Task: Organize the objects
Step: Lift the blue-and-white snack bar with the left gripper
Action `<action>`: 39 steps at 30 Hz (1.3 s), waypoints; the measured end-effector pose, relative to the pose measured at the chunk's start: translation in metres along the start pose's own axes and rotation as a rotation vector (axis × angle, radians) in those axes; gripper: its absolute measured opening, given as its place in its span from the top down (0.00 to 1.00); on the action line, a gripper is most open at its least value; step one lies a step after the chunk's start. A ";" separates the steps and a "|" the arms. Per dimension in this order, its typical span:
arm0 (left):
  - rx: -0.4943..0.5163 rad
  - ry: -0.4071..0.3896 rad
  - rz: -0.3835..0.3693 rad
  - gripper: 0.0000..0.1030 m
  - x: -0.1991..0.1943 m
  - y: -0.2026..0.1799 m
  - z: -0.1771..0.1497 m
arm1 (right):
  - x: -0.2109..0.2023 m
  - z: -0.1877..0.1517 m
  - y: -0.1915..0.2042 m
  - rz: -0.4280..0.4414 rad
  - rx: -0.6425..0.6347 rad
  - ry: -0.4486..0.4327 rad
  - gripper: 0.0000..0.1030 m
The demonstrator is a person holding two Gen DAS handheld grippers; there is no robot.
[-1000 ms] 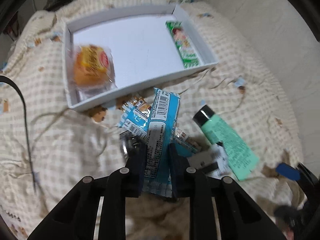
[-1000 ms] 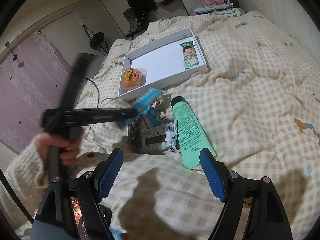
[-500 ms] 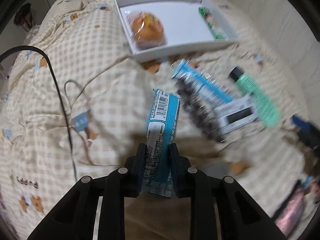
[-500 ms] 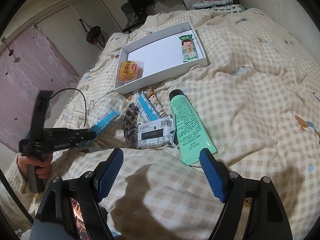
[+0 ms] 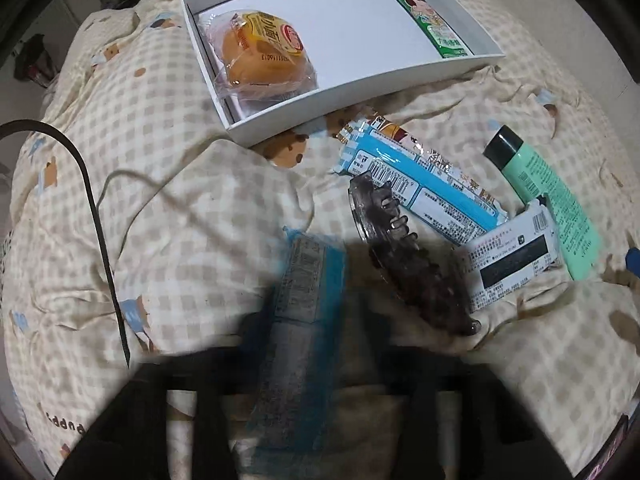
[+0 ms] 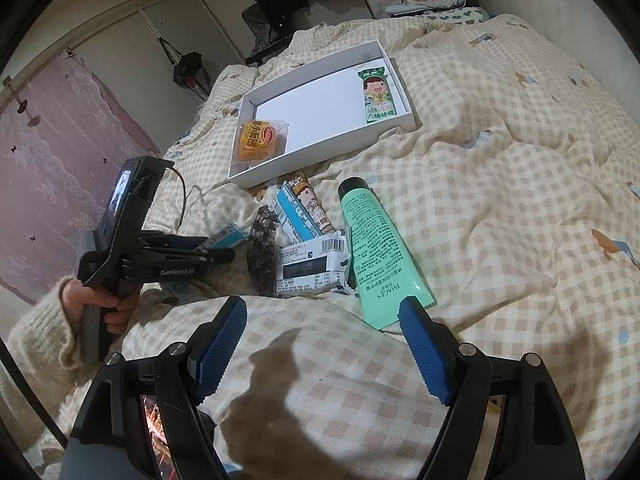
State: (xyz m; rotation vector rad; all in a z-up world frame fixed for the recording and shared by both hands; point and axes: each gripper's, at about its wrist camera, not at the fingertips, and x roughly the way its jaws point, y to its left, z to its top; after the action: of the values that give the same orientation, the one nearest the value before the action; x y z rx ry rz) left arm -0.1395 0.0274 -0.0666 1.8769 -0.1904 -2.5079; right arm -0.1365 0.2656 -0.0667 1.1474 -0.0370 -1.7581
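Note:
My left gripper (image 5: 308, 332), blurred in its own view, is shut on a blue snack packet (image 5: 308, 280); it also shows in the right wrist view (image 6: 216, 254) with the packet (image 6: 224, 236), left of the pile. The white box (image 5: 360, 88) holds a wrapped bun (image 5: 260, 56) and a green candy bar (image 5: 432, 20). On the blanket lie another blue packet (image 5: 420, 184), a dark bag (image 5: 408, 264), a white packet (image 5: 508, 256) and a green tube (image 5: 548, 200). My right gripper (image 6: 324, 352) is open and empty, just short of the tube (image 6: 376, 248).
A black cable (image 5: 96, 216) and a thin wire (image 5: 160, 192) run over the checked blanket at the left. A wall is on the right, a pink curtain (image 6: 48, 184) and a closet on the left. Clothes lie at the bed's far end.
My left gripper has swung back toward the pile with the blue packet still in it. The right gripper has edged closer to the tube, still open.

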 end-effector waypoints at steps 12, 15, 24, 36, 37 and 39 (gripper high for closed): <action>-0.159 -0.414 -0.171 0.85 -0.111 0.025 -0.043 | 0.003 -0.002 0.000 -0.005 -0.002 0.022 0.22; -0.194 -0.614 -0.194 0.85 -0.124 0.030 -0.068 | 0.003 -0.002 0.001 -0.011 -0.011 0.023 0.22; -0.313 -0.539 -0.329 0.85 -0.090 0.054 -0.073 | 0.016 -0.002 0.012 -0.073 -0.065 0.080 0.22; -0.391 -0.494 -0.378 0.85 -0.076 0.063 -0.081 | 0.002 0.039 0.013 -0.095 -0.106 0.095 0.22; -0.392 -0.490 -0.377 0.85 -0.075 0.063 -0.081 | 0.000 0.050 0.015 -0.112 -0.127 0.090 0.23; -0.397 -0.481 -0.381 0.85 -0.072 0.064 -0.080 | 0.004 0.063 0.015 -0.134 -0.146 0.109 0.23</action>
State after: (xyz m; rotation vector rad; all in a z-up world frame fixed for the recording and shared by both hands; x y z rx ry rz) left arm -0.0467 -0.0381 -0.0133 1.2349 0.6774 -2.9097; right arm -0.1699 0.2270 -0.0269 1.1586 0.2353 -1.7804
